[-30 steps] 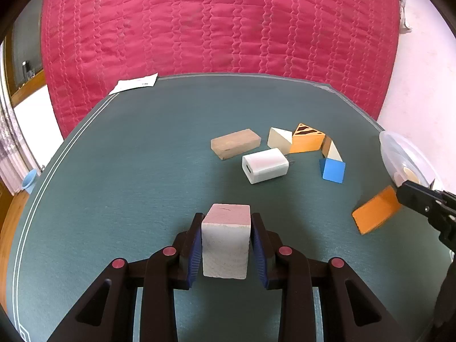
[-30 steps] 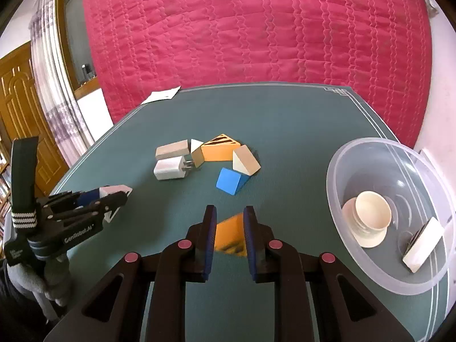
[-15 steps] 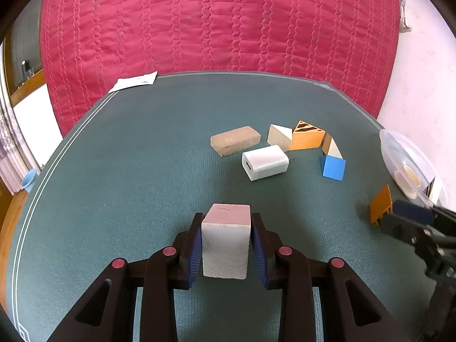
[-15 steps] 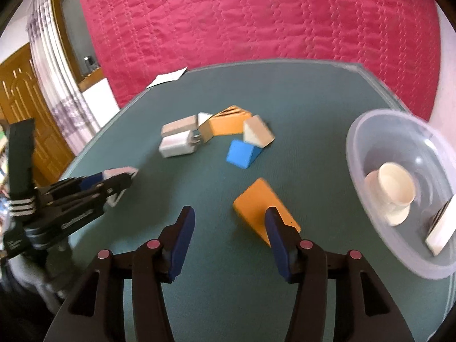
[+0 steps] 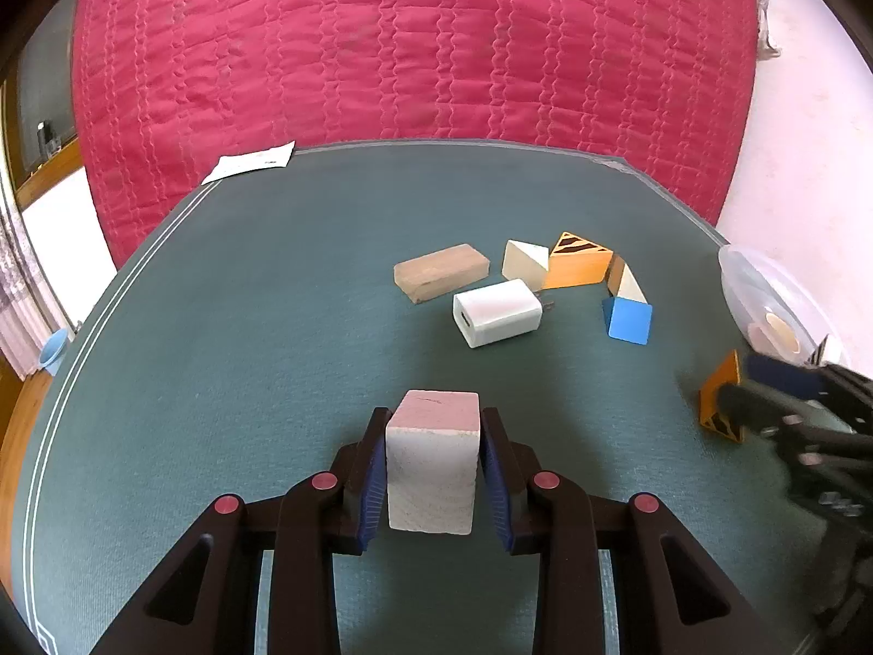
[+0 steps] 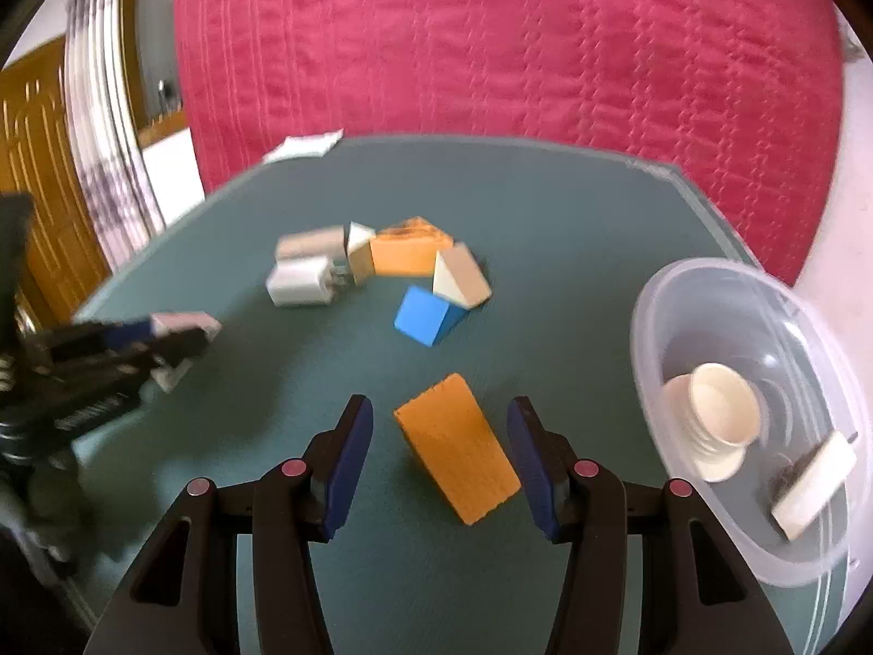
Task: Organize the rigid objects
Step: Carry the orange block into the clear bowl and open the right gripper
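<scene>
Sorting loose blocks toward the clear plastic bowl (image 6: 682,295) looks to be the step in hand. The right gripper (image 6: 439,456) has its fingers spread, the jaws having opened within the last second, and the orange wedge block (image 6: 455,445) lies on the mat between them with a gap on each side, just left of the bowl. That view is smeared by motion, so whether the wedge has fully settled is hard to say.

The left gripper (image 5: 434,469) pinches a pale cube (image 5: 434,464) squarely between its blue pads, held well left of the bowl and just above the surface.

Inside the bowl sit a cream spool-like piece (image 6: 717,417) and a white flat block (image 6: 813,477). The remaining pile lies further from the bowl, toward the far side: a tan wooden block (image 5: 442,272), a white charger (image 5: 499,312), a cream prism (image 5: 525,265), a striped orange prism (image 5: 581,262) and a blue block (image 5: 628,321).

My judgement is that the next move calls for closing again on the wedge across its flat sides, since the slanted face could slip, then lifting it over the rim.

Everything rests on a dark green felt table (image 5: 245,327) with white edge lines; behind it hangs a red quilted cloth (image 5: 409,43), with a slip of paper (image 5: 251,161) at the far edge and a wooden door (image 6: 38,174) opposite the bowl.
</scene>
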Action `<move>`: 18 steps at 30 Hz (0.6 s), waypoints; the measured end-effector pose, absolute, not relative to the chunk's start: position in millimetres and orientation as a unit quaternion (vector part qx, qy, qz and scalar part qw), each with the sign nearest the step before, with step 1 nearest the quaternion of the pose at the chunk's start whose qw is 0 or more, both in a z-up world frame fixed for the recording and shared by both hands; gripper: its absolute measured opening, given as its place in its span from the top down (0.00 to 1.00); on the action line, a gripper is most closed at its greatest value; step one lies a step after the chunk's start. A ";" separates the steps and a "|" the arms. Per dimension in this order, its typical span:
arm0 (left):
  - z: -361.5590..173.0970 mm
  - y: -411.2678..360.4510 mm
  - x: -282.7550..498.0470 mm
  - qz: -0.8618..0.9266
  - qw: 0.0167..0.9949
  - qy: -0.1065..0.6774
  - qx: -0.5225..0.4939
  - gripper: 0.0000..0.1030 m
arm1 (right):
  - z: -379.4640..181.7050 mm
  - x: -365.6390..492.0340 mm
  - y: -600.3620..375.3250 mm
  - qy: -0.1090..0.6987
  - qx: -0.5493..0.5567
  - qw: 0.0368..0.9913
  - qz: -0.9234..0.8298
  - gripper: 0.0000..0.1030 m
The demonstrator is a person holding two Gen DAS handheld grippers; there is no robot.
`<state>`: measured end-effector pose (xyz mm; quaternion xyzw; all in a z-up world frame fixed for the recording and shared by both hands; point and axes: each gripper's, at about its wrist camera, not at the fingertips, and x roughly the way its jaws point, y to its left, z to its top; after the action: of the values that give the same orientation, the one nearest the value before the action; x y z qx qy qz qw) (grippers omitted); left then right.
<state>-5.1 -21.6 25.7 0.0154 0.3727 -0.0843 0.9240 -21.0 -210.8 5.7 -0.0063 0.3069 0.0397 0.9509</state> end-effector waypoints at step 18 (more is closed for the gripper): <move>39.8 -29.9 -15.2 -0.108 0.927 0.359 0.013 0.67 | 29.3 -48.7 -229.8 0.275 0.042 0.959 0.045 0.63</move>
<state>-15.2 -29.9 39.8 0.0135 0.3589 -0.1079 0.9270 -48.7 -229.8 29.3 0.0425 0.2749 0.0455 0.9595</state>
